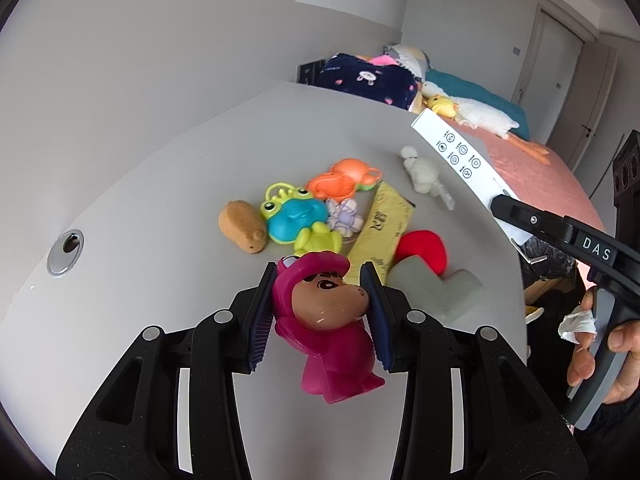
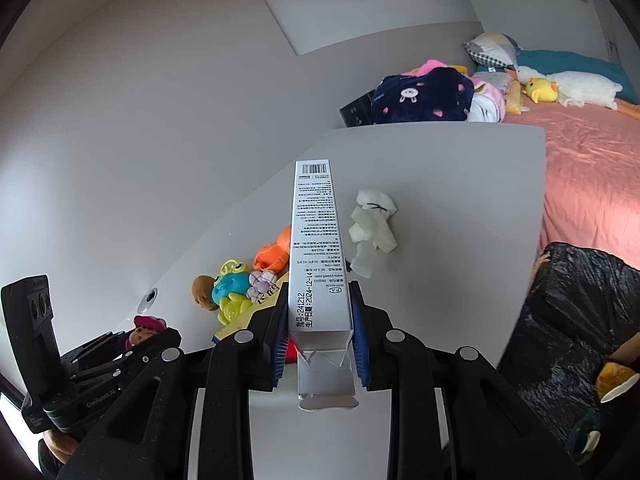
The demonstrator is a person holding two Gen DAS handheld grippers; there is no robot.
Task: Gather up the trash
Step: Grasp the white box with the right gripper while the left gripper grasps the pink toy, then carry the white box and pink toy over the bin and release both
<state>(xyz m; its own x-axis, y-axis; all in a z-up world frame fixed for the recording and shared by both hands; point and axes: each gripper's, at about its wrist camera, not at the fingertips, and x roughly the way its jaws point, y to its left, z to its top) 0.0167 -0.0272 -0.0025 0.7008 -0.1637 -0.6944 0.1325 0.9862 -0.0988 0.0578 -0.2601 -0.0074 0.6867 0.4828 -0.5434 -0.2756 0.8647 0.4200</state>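
Note:
My left gripper [image 1: 320,280] is shut on a magenta cartoon figurine [image 1: 324,320] and holds it over the white table [image 1: 160,200]. My right gripper [image 2: 320,304] is shut on a long white cardboard box [image 2: 314,248] with a torn open end, held above the table; the box also shows in the left wrist view [image 1: 460,152]. A crumpled white tissue [image 2: 374,220] lies on the table beyond the box, and also shows in the left wrist view [image 1: 420,168]. A yellow paper package [image 1: 384,224] lies among the toys.
Toys lie mid-table: a brown plush [image 1: 242,232], a blue-green frog [image 1: 296,220], an orange crab [image 1: 344,178], a red plush [image 1: 424,248]. A bin lined with a black bag [image 2: 580,312] stands right of the table. A bed with pink sheet [image 2: 592,168] lies behind.

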